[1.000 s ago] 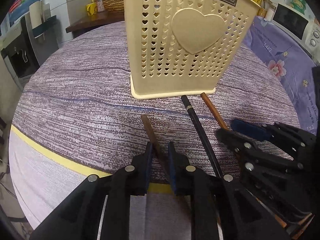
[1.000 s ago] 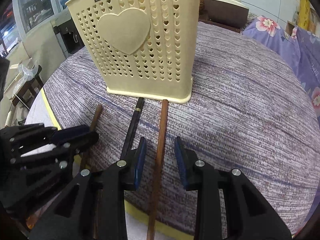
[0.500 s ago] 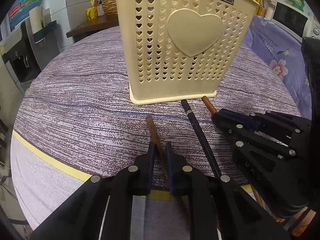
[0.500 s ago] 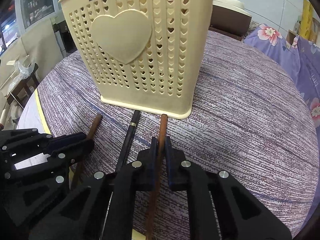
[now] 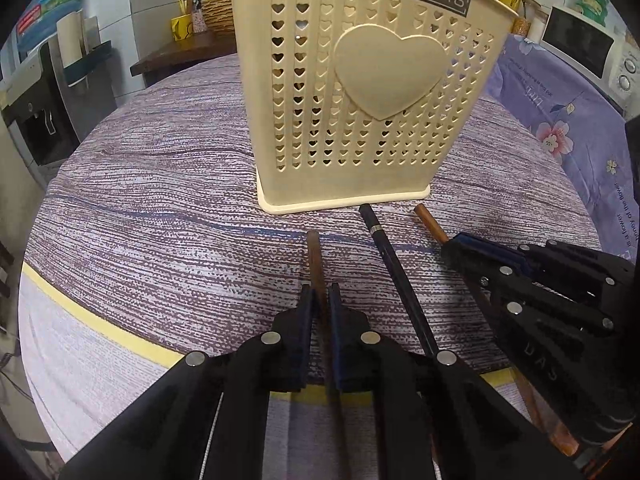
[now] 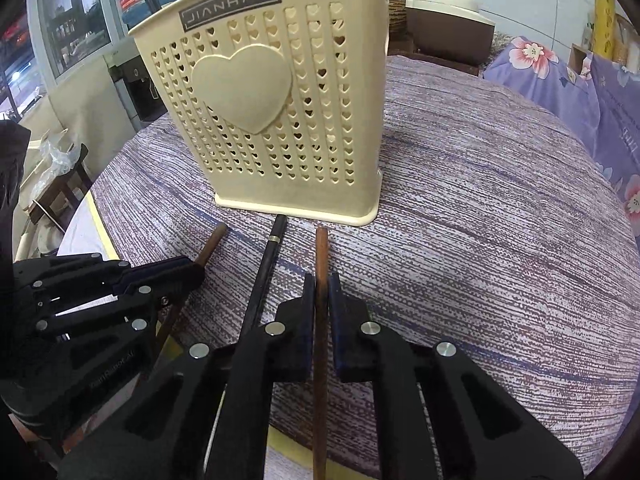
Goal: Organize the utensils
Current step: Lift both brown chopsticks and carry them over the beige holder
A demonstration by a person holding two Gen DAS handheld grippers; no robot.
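Observation:
A cream utensil holder (image 5: pixel 360 96) with heart holes stands on the round table; it also shows in the right wrist view (image 6: pixel 272 112). Three chopsticks lie in front of it. My left gripper (image 5: pixel 322 292) is shut on the left brown chopstick (image 5: pixel 314 256). My right gripper (image 6: pixel 319 280) is shut on the right brown chopstick (image 6: pixel 321 252). A black chopstick (image 5: pixel 384 248) lies between them, untouched; it shows in the right wrist view (image 6: pixel 266 264) too. Each gripper shows in the other's view, the right one (image 5: pixel 460 244) and the left one (image 6: pixel 192 272).
The table wears a purple striped cloth (image 5: pixel 160 200) with a yellow band (image 5: pixel 100 332) near its front edge. A microwave (image 5: pixel 584 48) and floral fabric (image 5: pixel 560 132) are at the right. A side table with a basket (image 5: pixel 216 8) stands behind.
Both grippers have closed on their brown chopsticks; one second ago both were open around them. Both have moved slightly toward the holder.

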